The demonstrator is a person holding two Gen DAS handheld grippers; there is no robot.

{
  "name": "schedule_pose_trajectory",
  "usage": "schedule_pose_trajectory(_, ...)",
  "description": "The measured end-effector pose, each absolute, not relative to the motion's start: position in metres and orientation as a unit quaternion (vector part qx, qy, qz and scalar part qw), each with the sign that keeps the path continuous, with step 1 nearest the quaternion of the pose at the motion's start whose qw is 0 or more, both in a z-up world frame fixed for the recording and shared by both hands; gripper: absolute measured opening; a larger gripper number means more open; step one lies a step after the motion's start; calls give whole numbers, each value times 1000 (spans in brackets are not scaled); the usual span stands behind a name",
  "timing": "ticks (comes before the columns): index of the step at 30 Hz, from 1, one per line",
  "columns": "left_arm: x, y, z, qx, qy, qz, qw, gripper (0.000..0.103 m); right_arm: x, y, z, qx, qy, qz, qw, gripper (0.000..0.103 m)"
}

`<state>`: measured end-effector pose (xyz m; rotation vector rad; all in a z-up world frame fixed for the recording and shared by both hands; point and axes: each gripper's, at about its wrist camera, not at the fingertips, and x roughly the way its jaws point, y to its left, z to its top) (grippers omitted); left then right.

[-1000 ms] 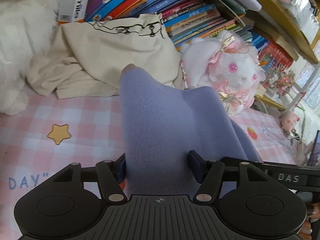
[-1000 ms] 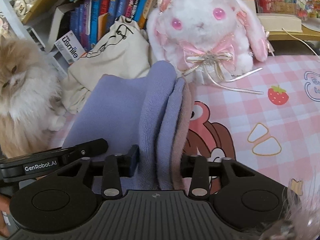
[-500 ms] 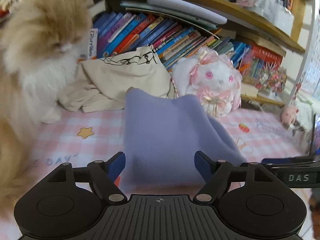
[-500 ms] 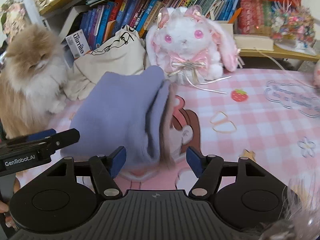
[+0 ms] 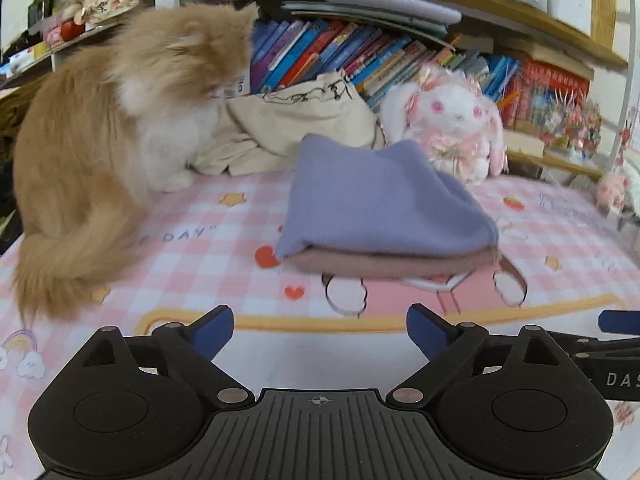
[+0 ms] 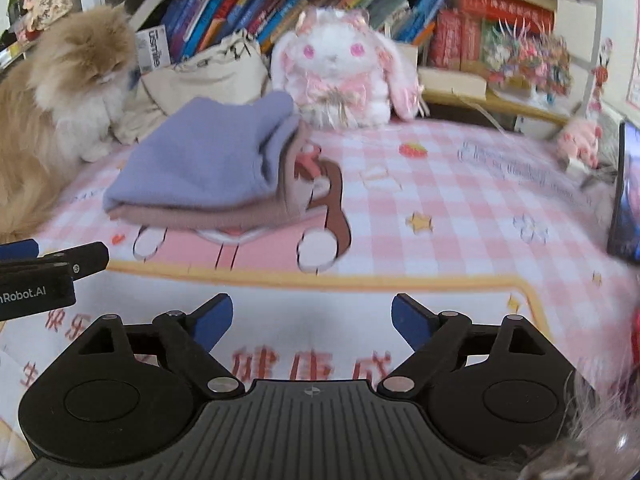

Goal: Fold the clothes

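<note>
A folded lilac garment (image 5: 380,204) (image 6: 200,160) lies on a folded dusty-pink one (image 5: 396,266) (image 6: 192,218), stacked on the pink checked cloth. My left gripper (image 5: 320,330) hangs in front of the stack, well short of it, its jaws opening with nothing between them. My right gripper (image 6: 312,318) sits lower right of the stack, also apart from it, jaws opening and empty. In the right wrist view the left gripper's black arm (image 6: 52,268) shows at the left edge.
A fluffy ginger-and-white cat (image 5: 112,140) (image 6: 72,80) sits left of the stack on the cloth. Behind stand a cream cloth bag (image 5: 304,116), a white plush rabbit (image 5: 456,128) (image 6: 340,72) and a shelf of books (image 5: 360,56). A dark screen (image 6: 626,196) stands at the right.
Both grippers let go of the lilac garment and drew back from it, jaws spreading wide. The garment now lies flat on the pink one. The cat has come into view on the left.
</note>
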<state>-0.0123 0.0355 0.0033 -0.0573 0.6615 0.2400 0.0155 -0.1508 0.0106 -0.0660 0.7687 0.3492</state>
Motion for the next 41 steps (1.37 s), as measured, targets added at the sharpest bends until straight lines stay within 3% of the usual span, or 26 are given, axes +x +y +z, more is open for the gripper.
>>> schedule_pose_trajectory(21, -17, 40, 3, -32, 337, 121, 933, 103, 14, -146, 7, -40, 378, 173, 908, 86)
schedule_pose_trajectory(41, -13, 49, -1, -52, 344, 110, 931, 103, 19, -145, 0, -38, 394, 164, 904, 86)
